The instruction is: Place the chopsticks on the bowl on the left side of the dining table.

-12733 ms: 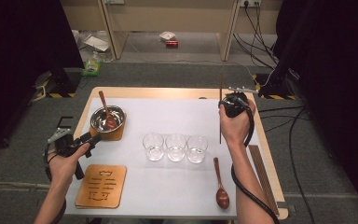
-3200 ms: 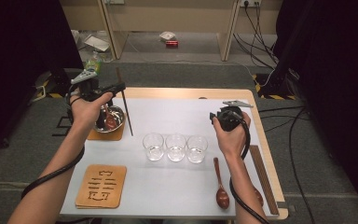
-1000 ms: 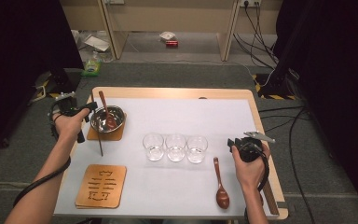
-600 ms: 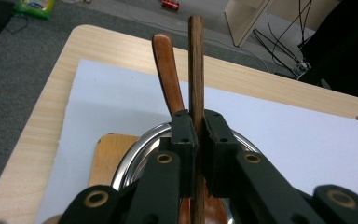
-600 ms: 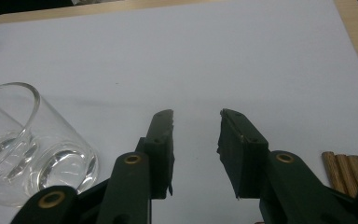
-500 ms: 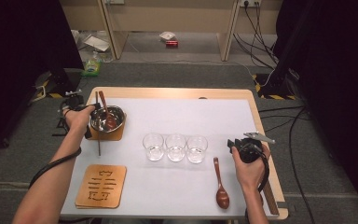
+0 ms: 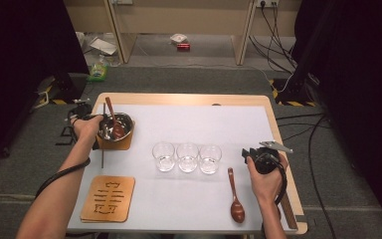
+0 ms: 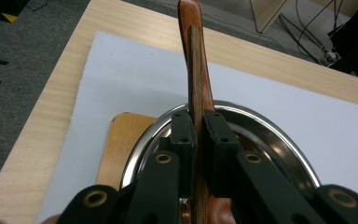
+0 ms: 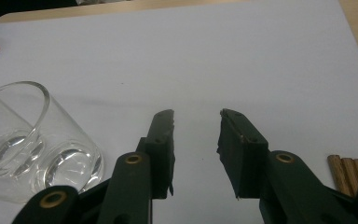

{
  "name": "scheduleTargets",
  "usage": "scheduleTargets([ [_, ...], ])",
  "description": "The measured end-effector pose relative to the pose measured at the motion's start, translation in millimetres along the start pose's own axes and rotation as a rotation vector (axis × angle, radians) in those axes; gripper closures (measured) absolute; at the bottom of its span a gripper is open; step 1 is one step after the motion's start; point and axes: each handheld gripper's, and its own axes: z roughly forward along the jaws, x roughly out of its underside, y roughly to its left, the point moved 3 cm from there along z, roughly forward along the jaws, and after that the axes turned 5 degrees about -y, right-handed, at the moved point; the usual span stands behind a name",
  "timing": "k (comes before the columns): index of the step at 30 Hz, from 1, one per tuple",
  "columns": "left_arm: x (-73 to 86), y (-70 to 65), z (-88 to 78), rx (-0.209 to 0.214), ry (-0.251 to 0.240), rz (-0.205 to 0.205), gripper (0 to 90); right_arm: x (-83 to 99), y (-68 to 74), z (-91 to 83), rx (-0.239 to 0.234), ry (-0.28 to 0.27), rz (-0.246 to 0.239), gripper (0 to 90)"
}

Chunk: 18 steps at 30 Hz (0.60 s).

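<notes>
Since a second ago you are bringing your left hand down and in from the table's corner, so the left gripper [image 8: 196, 122] is now sitting against the near-left side of the steel bowl [image 7: 128, 122]. Its jaws are pinching a thin wooden stick [image 7: 102, 149], which is running along the bowl's left side and pointing back toward you. Your right hand is staying put, with the right gripper [image 9: 196, 116] hovering half open and empty over the mat, just right of the glasses. To my eye this means the stick is arriving at the bowl and is about ready to be set down or dipped in, so the work is sitting with your left hand. Going down in size: the pale wooden table [image 7: 179, 98] is carrying a smooth white mat [image 7: 189, 124]. A flat square wooden coaster with a carved pattern [image 7: 107, 198] is lying near you, and a plain coaster [image 7: 122, 145] is sitting under the bowl. The bowl is round, polished and reflective. Three clear, thick-bottomed glasses [image 7: 187, 157] are standing in a touching row. One glossy reddish wooden spoon [image 7: 110, 109] is leaning in the bowl, and a second spoon [image 7: 235, 199] is lying on the mat. Grained wooden rods [image 9: 349, 172] are lying together at the right edge.
</notes>
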Motion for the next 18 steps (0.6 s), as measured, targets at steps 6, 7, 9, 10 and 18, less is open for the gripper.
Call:
scheduleTargets([
  [6,1.9,1.6,2.7,-0.019,0.019,-0.001,82.3,0.6,0.8,0.4,-0.002,0.003,-0.004,65.9],
  [7,2.2,2.2,3.3,-0.021,0.018,-0.003,82.2,0.4,0.5,-0.1,-0.003,0.004,-0.003,65.9],
  [9,2.8,3.0,4.0,-0.02,0.023,-0.005,82.0,0.0,0.3,-0.5,-0.007,-0.001,0.002,65.8],
  [10,2.8,3.2,4.3,-0.019,0.024,-0.006,81.8,-0.5,0.1,-0.9,-0.003,-0.001,0.005,65.9],
  [18,1.1,0.0,4.7,-0.017,0.023,0.011,78.3,-1.3,1.6,-1.2,-0.014,-0.002,-0.001,65.9],
])
